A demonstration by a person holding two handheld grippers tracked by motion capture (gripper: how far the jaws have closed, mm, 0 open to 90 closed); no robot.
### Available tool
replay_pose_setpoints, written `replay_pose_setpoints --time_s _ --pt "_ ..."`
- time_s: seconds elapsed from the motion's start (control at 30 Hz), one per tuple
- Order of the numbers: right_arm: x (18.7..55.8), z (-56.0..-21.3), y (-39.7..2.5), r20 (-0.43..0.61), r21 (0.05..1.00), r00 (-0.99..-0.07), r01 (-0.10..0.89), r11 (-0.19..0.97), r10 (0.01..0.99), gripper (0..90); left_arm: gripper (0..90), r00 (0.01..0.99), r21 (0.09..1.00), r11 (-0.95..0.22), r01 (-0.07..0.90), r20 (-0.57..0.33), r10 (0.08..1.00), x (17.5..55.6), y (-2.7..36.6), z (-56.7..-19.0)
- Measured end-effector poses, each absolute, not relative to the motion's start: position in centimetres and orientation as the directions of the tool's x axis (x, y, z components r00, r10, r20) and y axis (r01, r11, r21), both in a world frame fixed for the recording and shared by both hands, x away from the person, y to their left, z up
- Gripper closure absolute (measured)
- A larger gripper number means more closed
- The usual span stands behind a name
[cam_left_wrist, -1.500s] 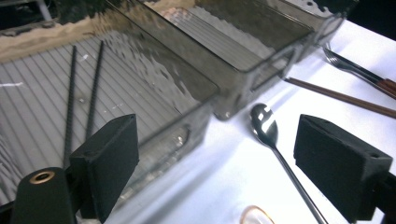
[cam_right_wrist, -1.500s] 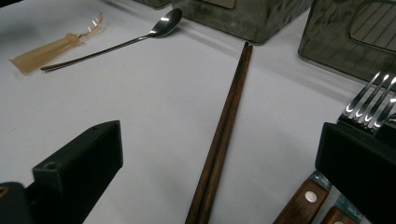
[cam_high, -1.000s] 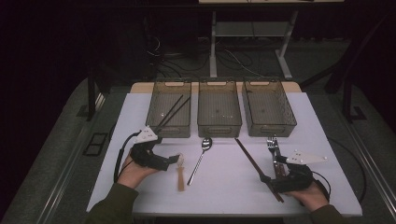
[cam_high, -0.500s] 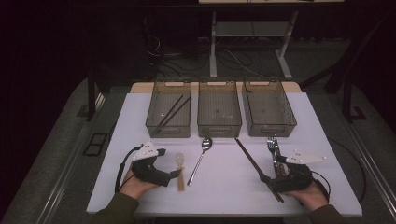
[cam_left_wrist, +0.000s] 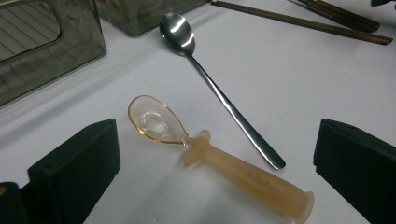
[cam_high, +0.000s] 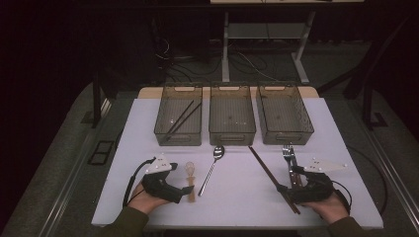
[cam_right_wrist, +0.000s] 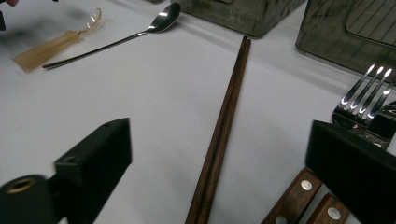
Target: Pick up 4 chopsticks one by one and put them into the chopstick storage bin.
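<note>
White tabletop [cam_high: 237, 197] under dim light, dark floor all around it, and three smoked plastic bins in a row along its far edge; the left bin [cam_high: 179, 115] already holds a pair of dark chopsticks. The left gripper [cam_high: 165, 190] sits low near the front-left corner with its jaws spread wide and nothing between them, bracketing the small amber spoon [cam_left_wrist: 210, 158], which lies flat just ahead. That spoon looks light and rigid, a clear thin bowl on a thick frosted handle with a flange at each end. The handle is the place to pinch, mid-length; the bowl seems thin enough to crack or skid out (smooth plastic on a smooth top). A steel spoon [cam_left_wrist: 219, 98] lies just beside it on the right, apart but close, so the far jaw has little spare room there.

The right gripper [cam_high: 296, 190] rests near the front-right corner, jaws equally wide and empty, astride a pair of wooden chopsticks [cam_right_wrist: 224, 121], with forks [cam_right_wrist: 366, 91] just beyond its outer jaw. Open tabletop between the two hands leaves free passage toward the bins.
</note>
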State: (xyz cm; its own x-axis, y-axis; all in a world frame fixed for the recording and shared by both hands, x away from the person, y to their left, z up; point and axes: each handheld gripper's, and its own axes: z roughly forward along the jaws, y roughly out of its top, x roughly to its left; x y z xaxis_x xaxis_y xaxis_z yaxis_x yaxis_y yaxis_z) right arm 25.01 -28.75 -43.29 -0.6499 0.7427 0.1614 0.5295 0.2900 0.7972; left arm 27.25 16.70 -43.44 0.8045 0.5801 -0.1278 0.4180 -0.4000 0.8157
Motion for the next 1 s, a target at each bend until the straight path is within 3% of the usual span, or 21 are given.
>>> replay_pose_setpoints --time_s 0.43,0.5,1.0 --pt "25.4 -42.7 -28.8 0.177 0.762 -0.619 0.578 0.291 0.765 34.2 5.5 0.808 0.824 -0.390 0.412 -0.132 0.575 27.1 16.7 -43.5" --pt "25.5 -42.6 -28.7 0.194 0.759 -0.625 0.584 0.289 0.756 41.7 6.6 0.811 0.824 -0.396 0.406 -0.125 0.572 27.0 16.6 -43.6" --pt "28.2 -42.7 -25.8 0.185 0.729 -0.634 0.601 0.327 0.751 58.7 1.0 0.807 0.811 -0.400 0.428 -0.144 0.573 27.2 16.3 -43.8"
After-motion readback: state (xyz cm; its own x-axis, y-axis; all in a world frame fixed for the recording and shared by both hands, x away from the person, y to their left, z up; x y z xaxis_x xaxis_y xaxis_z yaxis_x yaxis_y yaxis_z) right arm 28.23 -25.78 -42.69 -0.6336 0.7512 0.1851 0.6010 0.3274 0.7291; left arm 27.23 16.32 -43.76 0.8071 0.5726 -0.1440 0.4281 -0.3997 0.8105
